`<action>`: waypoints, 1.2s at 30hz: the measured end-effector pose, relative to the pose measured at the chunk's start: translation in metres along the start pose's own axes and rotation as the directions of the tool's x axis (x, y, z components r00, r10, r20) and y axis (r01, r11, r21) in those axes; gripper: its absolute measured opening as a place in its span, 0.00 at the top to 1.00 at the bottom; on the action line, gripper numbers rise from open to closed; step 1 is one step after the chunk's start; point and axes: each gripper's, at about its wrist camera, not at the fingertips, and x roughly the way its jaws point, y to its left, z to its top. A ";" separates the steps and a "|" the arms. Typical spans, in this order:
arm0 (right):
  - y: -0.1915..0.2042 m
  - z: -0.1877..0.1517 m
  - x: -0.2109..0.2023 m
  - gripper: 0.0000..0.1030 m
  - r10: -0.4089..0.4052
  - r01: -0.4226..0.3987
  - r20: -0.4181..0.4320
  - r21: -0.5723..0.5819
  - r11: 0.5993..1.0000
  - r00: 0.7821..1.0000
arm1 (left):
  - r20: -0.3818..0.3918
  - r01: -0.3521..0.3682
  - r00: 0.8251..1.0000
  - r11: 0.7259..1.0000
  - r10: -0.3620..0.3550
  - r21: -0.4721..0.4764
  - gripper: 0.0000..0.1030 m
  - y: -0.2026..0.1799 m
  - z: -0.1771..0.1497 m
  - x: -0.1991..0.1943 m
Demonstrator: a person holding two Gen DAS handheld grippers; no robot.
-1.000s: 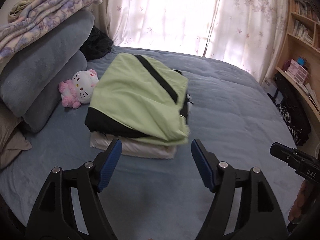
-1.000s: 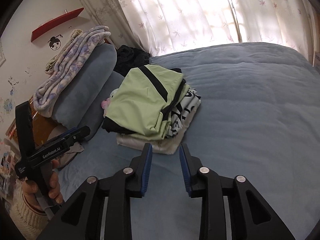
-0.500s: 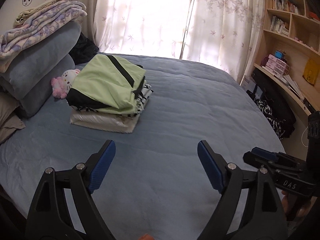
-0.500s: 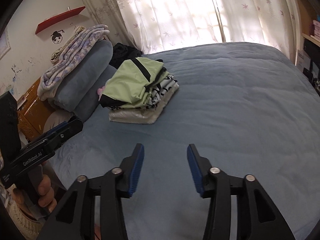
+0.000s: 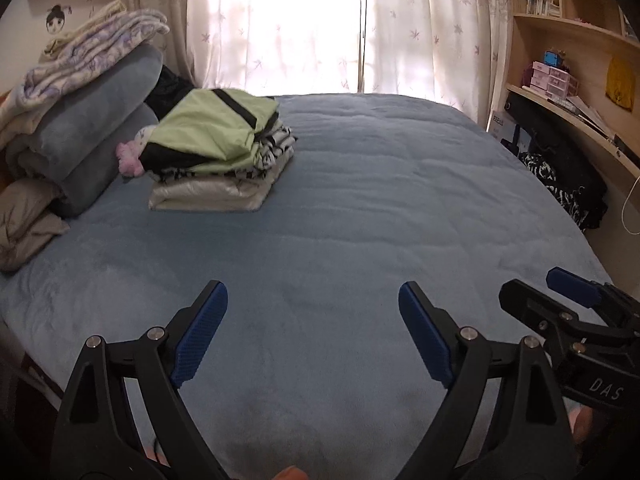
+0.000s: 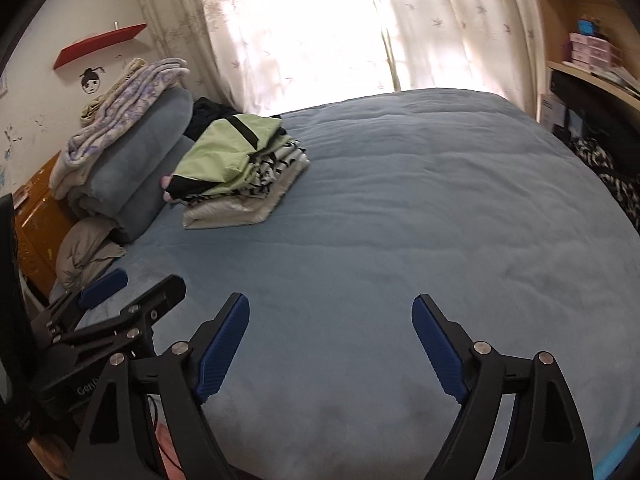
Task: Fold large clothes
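Note:
A stack of folded clothes (image 5: 216, 160) (image 6: 240, 172) lies at the far left of the blue bed (image 5: 380, 200) (image 6: 420, 208). On top is a light green garment (image 5: 208, 124) with black trim, over a black-and-white one and a cream one. My left gripper (image 5: 313, 300) hovers over the bed's near part, far from the stack, its jaws opening wide with nothing between them. My right gripper (image 6: 330, 308) is beside it, jaws also opening and empty. Each shows in the other's view: right gripper (image 5: 540, 292), left gripper (image 6: 140, 284).
Grey-blue rolled bedding (image 5: 88, 136) topped with a floral blanket (image 5: 84, 60) is piled at the left, with a pink plush toy (image 5: 130, 156) behind the stack. Curtains (image 5: 320, 28) hang behind the bed. Wooden shelves (image 5: 568, 80) and dark patterned clothing (image 5: 560, 176) stand along the right edge.
Both grippers have pulled back from the stack toward the bed's near edge, so the stack looks smaller and farther. Both jaws have spread, the right one much more.

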 end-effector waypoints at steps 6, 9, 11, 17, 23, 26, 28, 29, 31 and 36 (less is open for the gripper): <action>-0.010 -0.041 -0.006 0.15 -0.004 0.005 -0.046 0.024 1.000 0.999 | -0.050 0.018 0.999 0.999 -0.021 -0.043 0.16 0.005 -0.030 0.000; -0.012 -0.054 -0.007 0.14 0.001 0.001 -0.059 0.032 0.999 0.998 | -0.037 -0.004 0.999 1.000 0.003 -0.029 0.16 0.003 -0.037 -0.004; -0.012 -0.057 -0.010 0.14 -0.004 0.006 -0.062 0.031 0.999 0.998 | -0.031 -0.003 1.000 1.000 0.002 -0.028 0.16 0.009 -0.031 -0.004; -0.010 -0.062 -0.020 0.14 -0.026 0.027 -0.041 0.020 0.999 0.999 | -0.030 0.011 0.999 1.000 -0.011 -0.028 0.17 0.016 -0.024 -0.006; -0.009 -0.057 -0.031 0.14 -0.048 0.049 -0.025 0.009 0.999 0.999 | -0.047 0.024 0.999 0.999 -0.026 -0.036 0.17 0.019 -0.019 -0.005; -0.013 -0.048 -0.034 0.14 -0.048 0.049 -0.023 0.002 0.999 0.999 | -0.048 0.021 0.999 0.999 -0.023 -0.035 0.17 0.020 -0.018 -0.005; -0.015 -0.044 -0.034 0.14 -0.046 0.046 -0.025 0.002 0.999 0.999 | -0.045 0.017 0.999 0.999 -0.018 -0.030 0.17 0.020 -0.018 -0.005; -0.016 -0.043 -0.033 0.14 -0.046 0.046 -0.025 0.002 0.999 0.999 | -0.045 0.015 0.999 0.999 -0.016 -0.030 0.17 0.020 -0.018 -0.005; -0.018 -0.040 -0.034 0.14 -0.047 0.047 -0.027 0.004 0.999 0.999 | -0.045 0.013 0.999 1.000 -0.014 -0.028 0.17 0.019 -0.018 -0.004; -0.020 -0.033 -0.033 0.14 -0.055 0.055 -0.030 0.004 0.998 0.998 | -0.051 0.013 0.999 1.000 -0.015 -0.025 0.17 0.018 -0.018 -0.001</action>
